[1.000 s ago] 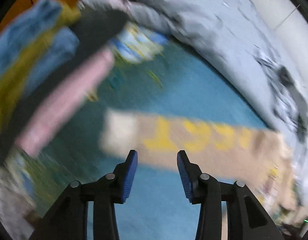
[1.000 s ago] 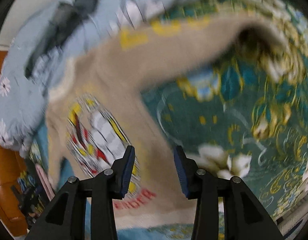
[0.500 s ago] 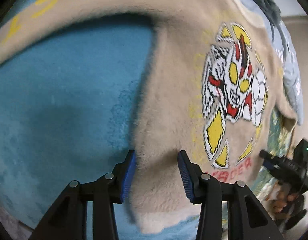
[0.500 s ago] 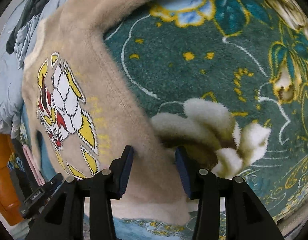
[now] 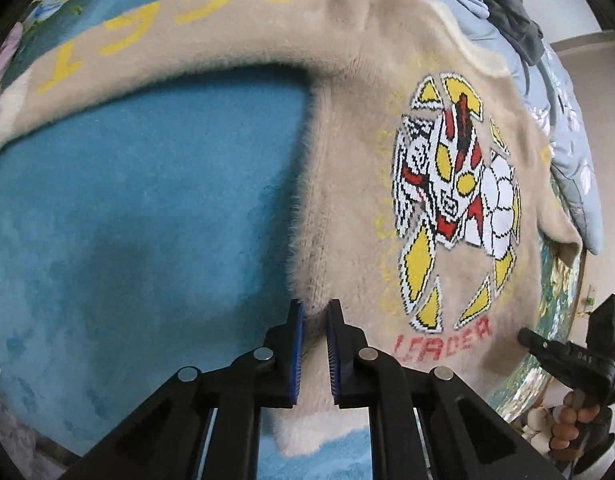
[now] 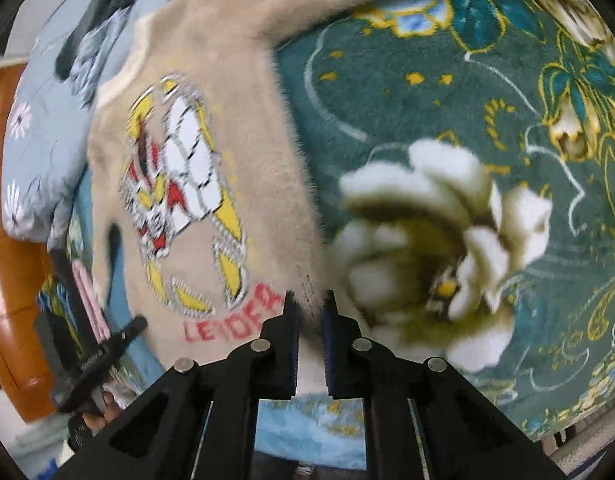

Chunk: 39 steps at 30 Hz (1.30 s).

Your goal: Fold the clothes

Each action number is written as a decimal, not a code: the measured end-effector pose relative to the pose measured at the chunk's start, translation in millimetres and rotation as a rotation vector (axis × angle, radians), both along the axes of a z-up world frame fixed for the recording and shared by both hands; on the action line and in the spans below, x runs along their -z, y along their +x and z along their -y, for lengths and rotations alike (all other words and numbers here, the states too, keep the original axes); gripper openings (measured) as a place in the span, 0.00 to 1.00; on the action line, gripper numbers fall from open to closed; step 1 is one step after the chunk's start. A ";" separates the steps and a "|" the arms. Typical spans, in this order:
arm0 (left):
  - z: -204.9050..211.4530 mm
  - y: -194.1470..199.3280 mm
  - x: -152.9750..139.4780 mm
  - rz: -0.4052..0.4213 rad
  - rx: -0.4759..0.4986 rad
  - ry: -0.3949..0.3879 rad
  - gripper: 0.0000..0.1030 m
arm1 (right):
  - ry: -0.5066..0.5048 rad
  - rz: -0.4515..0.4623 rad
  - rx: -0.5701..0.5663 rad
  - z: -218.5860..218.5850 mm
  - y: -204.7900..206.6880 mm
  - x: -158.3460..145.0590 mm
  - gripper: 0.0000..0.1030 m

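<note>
A fuzzy beige sweater [image 5: 347, 152] with a red, yellow and white robot print and the red word LEADER lies flat, front up, sleeves spread. My left gripper [image 5: 315, 312] is shut on the sweater's left bottom side edge. One sleeve [image 5: 155, 52] with yellow letters stretches off to the left. In the right wrist view the sweater [image 6: 247, 128] lies to the left, and my right gripper [image 6: 309, 300] is shut on its right bottom side edge. Each gripper also shows in the other's view: the right one [image 5: 567, 356], the left one [image 6: 95, 356].
The sweater lies on a blue blanket [image 5: 127, 220] and a green floral blanket [image 6: 447, 120]. A light blue flowered quilt [image 5: 567, 140] with a dark garment [image 5: 511, 16] on it lies beyond the collar. An orange wooden bed frame [image 6: 7, 260] stands at the left.
Both grippers have come down to the sweater's bottom corners and closed on its side edges; half a second ago both stood open over the fabric.
</note>
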State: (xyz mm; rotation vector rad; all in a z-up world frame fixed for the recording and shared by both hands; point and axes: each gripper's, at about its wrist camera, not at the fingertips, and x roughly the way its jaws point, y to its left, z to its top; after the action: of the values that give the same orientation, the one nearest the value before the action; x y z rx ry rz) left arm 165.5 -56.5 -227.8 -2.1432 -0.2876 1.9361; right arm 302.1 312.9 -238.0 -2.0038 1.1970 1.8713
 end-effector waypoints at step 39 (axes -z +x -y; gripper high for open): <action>276.2 -114.2 53.3 -0.101 -1.055 -0.059 0.33 | 0.339 -0.151 -0.252 89.0 -160.1 -112.6 0.55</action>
State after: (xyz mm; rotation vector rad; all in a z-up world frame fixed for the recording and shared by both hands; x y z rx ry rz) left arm 51.3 -332.8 -281.0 -2.0812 -1.6119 2.5128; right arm 141.9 224.0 -125.4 -1.9228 0.6182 2.2000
